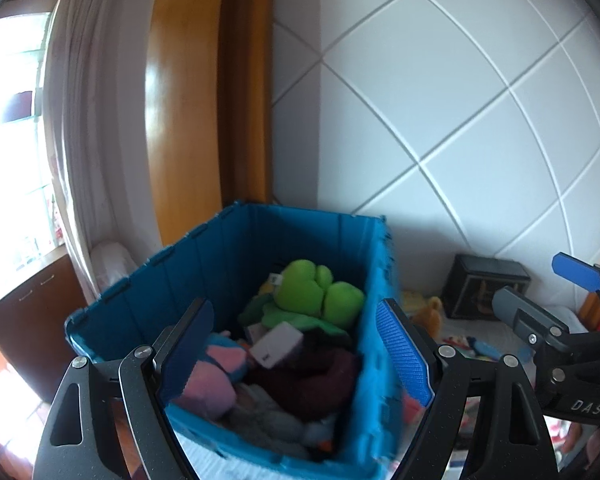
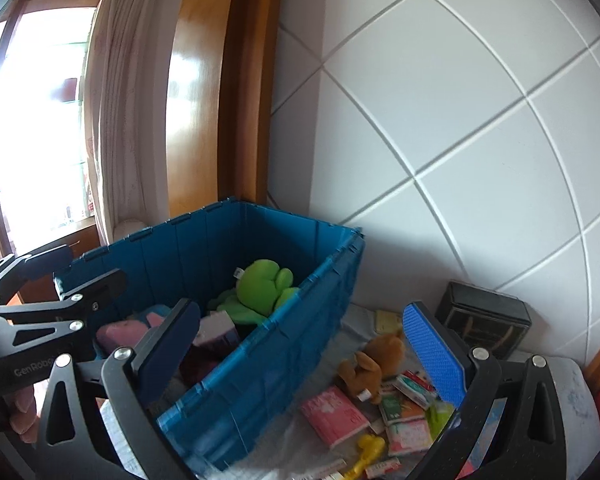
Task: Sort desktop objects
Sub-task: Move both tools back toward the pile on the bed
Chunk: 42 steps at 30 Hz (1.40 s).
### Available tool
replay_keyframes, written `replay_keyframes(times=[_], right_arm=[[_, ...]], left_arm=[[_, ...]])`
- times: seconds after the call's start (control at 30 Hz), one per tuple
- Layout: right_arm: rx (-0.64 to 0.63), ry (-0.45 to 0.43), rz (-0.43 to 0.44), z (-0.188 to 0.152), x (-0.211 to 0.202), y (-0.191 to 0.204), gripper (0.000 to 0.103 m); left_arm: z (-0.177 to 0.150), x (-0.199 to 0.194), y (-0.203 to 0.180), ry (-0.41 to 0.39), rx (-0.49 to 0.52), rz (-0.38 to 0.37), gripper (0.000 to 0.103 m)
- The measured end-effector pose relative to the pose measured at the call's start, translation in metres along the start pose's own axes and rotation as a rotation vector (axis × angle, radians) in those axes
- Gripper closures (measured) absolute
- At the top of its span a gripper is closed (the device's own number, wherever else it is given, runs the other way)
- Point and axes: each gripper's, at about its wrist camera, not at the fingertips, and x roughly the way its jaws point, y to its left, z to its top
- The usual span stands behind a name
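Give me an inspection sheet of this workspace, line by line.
Surface: pale patterned cloth, mostly covered.
Job's things: blue crate holding a green plush, pink plush and white box; brown plush, pink book, small packets and yellow toy lie outside.
Clutter: dark box by the wall.
Grippers: left gripper open, over the crate; right gripper open, empty.
Cables: nothing seen.
Surroundings: tiled wall, wooden frame, curtain, bright window.
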Motion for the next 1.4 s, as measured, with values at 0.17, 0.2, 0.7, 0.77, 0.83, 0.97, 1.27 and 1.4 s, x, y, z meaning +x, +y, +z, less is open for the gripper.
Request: replay_keyframes(times=[0.17,0.2,0.7,0.77,0.83,0.97,1.27,1.4], right_arm=[[0.045,0.064,-0.052,-0.051,-0.039,-0.053,0.0],[0.063,0.08,-0.068,-0.063,-0.045,-0.065,0.0],[0.316,0.271,-0.23,-0.216,-0.1,-0.206,0.0],[0.344,0.3,-0.247,-0.232,-0.097,-0.216,0.0],[0.372,0.326,-0.269,-0.245,-0.093,-0.225,0.0],[0.427,0.376,-0.324,-0.268,-0.085,-0.244,0.0],[0.526,0.428,-0.473,-0.301,-0.094,-0.312,0.0],[0.55,0.437,-0.494,-0.309,-0.099,-0.356,0.0]], left_arm=[[-0.028,-0.019,-0.054,0.003,0.022,-0.069,0.016],[-0.033,-0.021,-0.067,0.011,0.028,-0.087,0.016],[-0.143,0.006,-0.199,0.248,0.156,-0.215,0.016],[-0.155,0.016,-0.206,0.275,0.175,-0.221,0.016],[-0.165,0.027,-0.213,0.299,0.201,-0.229,0.016],[-0.181,0.049,-0.228,0.337,0.233,-0.269,0.016],[-0.194,0.092,-0.293,0.406,0.261,-0.353,0.016],[-0.2,0.1,-0.334,0.421,0.252,-0.363,0.016]])
